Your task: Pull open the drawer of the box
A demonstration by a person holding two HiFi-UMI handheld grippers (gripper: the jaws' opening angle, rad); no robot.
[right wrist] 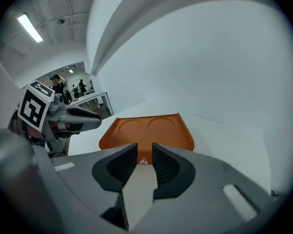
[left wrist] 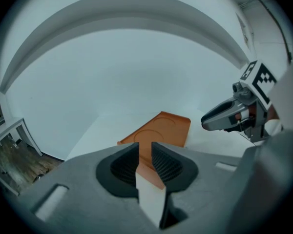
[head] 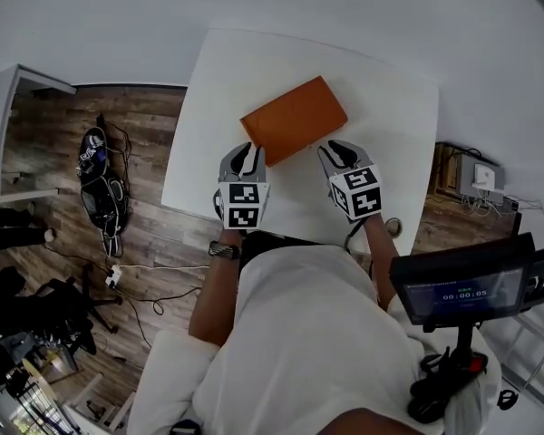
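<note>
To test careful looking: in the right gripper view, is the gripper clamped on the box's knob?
No: the right gripper has its jaws apart, and the knob on the orange box shows untouched in the gap.

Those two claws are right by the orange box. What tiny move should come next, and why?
Probably ease the right gripper forward and close it on the small knob on the orange box's near face. That knob lines up in the gap between its open jaws and isn't pinched yet. The left gripper, also open, sits by the box's near corner.

Lab: white table (head: 399, 107), floor cables (head: 159, 266), monitor (head: 471, 284).
</note>
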